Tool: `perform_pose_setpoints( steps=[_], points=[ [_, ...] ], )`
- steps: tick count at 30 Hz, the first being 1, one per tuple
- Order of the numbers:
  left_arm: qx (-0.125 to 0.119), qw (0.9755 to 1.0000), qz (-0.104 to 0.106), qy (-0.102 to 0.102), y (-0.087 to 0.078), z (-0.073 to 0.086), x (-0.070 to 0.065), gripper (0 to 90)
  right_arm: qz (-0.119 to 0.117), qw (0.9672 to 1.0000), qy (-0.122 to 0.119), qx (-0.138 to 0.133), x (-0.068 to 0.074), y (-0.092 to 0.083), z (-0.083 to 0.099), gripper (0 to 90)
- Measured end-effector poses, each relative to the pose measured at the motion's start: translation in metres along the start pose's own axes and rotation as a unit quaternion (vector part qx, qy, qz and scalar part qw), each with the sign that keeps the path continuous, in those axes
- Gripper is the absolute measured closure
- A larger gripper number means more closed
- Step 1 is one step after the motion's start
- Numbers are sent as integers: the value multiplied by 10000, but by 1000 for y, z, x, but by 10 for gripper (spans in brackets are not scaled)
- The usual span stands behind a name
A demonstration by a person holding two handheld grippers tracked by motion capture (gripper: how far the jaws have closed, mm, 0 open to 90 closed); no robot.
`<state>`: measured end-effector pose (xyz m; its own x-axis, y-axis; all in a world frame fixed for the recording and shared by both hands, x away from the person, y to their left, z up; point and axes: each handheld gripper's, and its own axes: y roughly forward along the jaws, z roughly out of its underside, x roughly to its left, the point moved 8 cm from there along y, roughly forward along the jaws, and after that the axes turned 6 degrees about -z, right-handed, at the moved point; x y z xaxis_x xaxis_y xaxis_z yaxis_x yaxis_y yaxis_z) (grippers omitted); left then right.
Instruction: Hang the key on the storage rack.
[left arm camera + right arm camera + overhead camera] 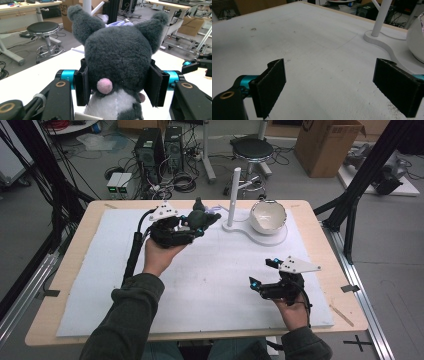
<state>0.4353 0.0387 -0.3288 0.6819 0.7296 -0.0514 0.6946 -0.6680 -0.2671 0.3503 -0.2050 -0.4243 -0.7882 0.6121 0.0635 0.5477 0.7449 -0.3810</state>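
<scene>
Grey plush toy [117, 62] clamped in left tool [192, 226]; right tool [263, 272] wide, empty; soft fur could slip near the bowl [268, 217].

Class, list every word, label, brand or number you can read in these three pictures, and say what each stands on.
Cardboard box behind the plush toy: dark printed letters, partly hidden, too blurred to read.
Cardboard box on the floor: dark mark, unreadable.
No other text is visible.

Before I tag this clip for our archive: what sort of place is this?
Probably a robotics lab or workshop: computer towers with tangled cables on the floor, a cardboard box, and a stool behind the foam-covered table.
</scene>
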Motion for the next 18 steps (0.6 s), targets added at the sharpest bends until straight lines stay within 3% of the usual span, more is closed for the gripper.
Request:
perform_pose_setpoints(
  steps=[18],
  points=[
    [17,9999,-136,-85,39,-10,0,460,-5,10000,49,-47,0,-2,-1,105]
  ],
)
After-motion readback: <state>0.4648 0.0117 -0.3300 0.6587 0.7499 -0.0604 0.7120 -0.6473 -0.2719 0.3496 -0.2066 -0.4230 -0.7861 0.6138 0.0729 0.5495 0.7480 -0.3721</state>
